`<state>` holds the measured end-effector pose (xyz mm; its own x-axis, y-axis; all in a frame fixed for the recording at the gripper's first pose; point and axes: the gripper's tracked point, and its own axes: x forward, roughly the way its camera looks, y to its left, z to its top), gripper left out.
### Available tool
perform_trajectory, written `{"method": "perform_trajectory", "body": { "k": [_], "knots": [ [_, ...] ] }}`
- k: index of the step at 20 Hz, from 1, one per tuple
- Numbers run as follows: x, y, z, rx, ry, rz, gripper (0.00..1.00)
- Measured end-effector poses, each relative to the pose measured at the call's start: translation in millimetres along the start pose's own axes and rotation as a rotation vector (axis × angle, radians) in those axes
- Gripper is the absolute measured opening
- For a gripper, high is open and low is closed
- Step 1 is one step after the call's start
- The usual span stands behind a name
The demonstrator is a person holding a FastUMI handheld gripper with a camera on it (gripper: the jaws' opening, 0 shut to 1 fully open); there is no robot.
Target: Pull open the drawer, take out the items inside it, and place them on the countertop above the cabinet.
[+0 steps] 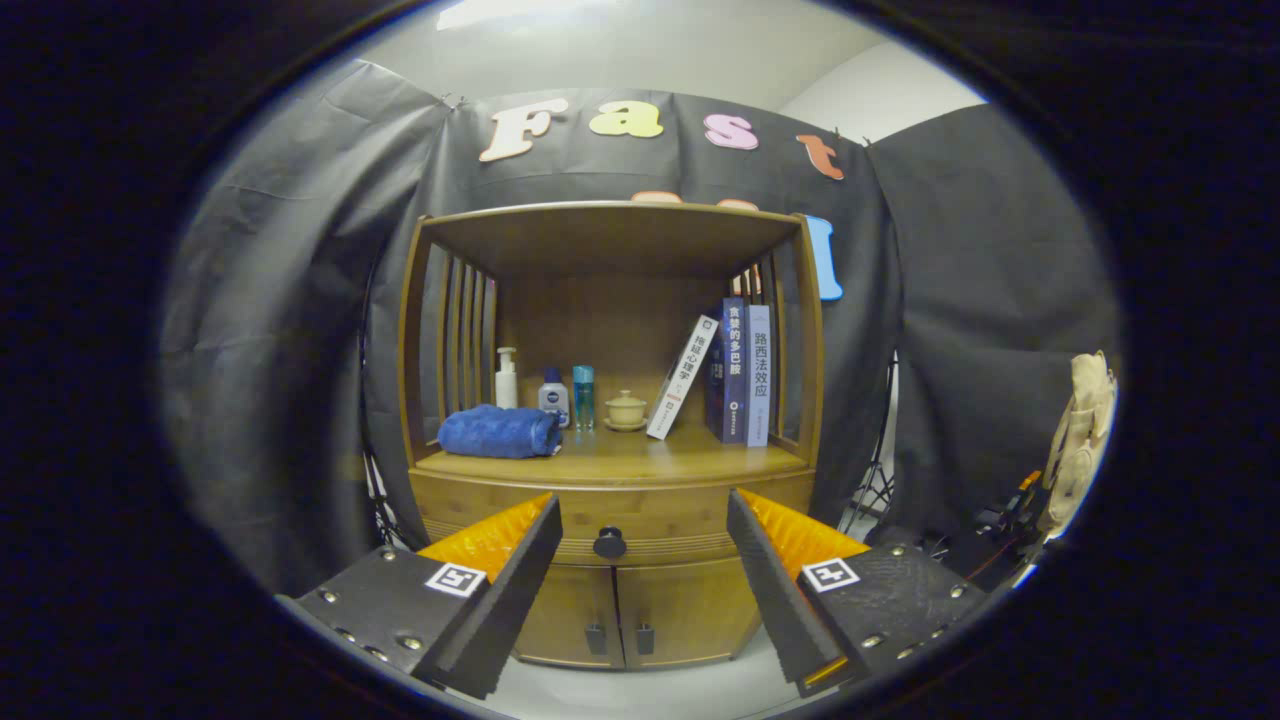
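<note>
Both jaws flank drawer knob (pixel 609 543).

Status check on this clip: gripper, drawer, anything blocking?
Gripper open, holding nothing, short of the cabinet. Drawer shut, knob in line between the fingers. Nothing blocks the knob. Countertop bare in front; blue towel on it.

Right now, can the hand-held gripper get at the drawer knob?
Probably yes: the hand-held gripper is open, the drawer knob sits beyond and between its fingers, apart from them, with nothing visibly in between.
</note>
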<state>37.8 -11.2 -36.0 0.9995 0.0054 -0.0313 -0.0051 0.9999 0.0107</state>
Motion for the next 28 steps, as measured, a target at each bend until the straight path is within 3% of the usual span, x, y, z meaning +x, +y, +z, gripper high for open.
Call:
{"method": "perform_trajectory", "body": {
  "k": [13, 26, 27, 28],
  "knots": [
    [75, -9, -59, 0.027, -0.006, -0.027, 0.99],
    [196, 35, -171, 0.027, 0.175, 0.035, 0.99],
    [198, 48, -174, 0.055, 0.164, 0.077, 0.8],
    [198, 52, -170, 0.04, 0.15, 0.065, 0.61]
  ]
}}
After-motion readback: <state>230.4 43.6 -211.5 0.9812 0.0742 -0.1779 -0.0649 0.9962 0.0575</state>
